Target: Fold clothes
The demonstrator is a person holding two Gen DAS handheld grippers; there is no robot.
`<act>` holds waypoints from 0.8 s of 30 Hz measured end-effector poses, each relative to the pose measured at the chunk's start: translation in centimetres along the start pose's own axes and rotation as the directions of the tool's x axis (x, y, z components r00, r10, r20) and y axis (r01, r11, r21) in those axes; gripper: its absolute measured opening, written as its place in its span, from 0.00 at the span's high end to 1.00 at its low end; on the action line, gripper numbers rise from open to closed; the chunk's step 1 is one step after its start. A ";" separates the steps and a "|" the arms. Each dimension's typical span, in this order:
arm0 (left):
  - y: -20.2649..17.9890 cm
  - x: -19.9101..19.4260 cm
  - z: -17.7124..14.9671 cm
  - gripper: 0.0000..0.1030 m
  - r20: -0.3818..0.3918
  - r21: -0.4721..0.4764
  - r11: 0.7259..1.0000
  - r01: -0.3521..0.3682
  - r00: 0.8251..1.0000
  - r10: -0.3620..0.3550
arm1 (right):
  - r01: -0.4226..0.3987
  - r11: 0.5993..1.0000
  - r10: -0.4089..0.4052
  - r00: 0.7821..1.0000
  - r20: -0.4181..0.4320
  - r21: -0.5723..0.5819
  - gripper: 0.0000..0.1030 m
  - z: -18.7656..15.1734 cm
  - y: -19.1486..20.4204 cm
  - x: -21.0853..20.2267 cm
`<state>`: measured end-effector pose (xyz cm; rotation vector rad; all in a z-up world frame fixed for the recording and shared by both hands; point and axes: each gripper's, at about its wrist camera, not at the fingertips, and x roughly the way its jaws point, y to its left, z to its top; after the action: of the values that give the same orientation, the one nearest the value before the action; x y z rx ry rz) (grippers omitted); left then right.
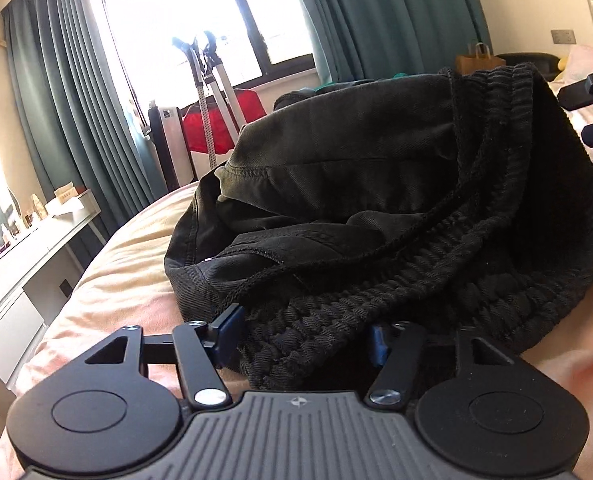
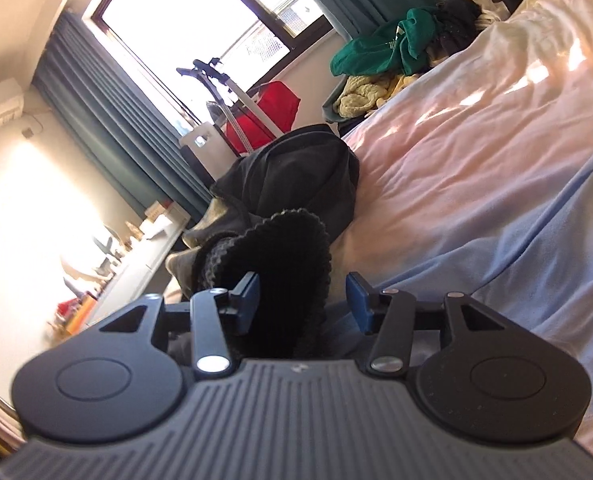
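A pair of black trousers lies bunched on the bed, its smooth twill body heaped up behind a thick, ribbed elastic waistband that curls toward the cameras. The left gripper has its blue-padded fingers spread around the waistband's near edge, not pinching it. The right gripper is likewise spread, the ribbed band standing between its fingers. Beneath is a soft, wrinkled pink sheet and pale blue blanket. Beyond lie a crumpled green garment and pleated teal curtains.
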<state>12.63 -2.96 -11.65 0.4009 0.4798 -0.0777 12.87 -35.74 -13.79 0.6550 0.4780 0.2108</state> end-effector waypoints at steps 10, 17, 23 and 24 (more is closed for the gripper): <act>8.7 -2.9 0.3 0.88 0.082 -0.440 0.897 -0.024 0.994 0.067 | 0.151 0.977 -0.153 0.988 -0.007 -0.151 0.86 -2.8 2.2 2.1; 18.3 -3.3 -2.0 0.89 0.003 -0.813 0.581 -0.033 0.998 0.061 | 0.257 0.726 -0.201 0.966 0.161 -0.638 0.90 -7.3 11.1 -0.7; 22.3 -0.4 -7.5 0.88 -0.113 -0.946 0.314 -0.082 0.990 -0.084 | 0.235 0.713 -0.307 0.952 0.007 -0.660 0.89 -11.0 12.0 0.2; 22.6 -0.4 -8.2 0.87 -0.115 -0.958 0.276 -0.082 0.988 -0.107 | 0.244 0.703 -0.320 0.947 0.009 -0.667 0.89 -11.4 12.0 0.4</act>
<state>12.51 20.99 -10.08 -0.8709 0.6031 0.2509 7.15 -20.20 -14.20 -0.1437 0.5595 0.1085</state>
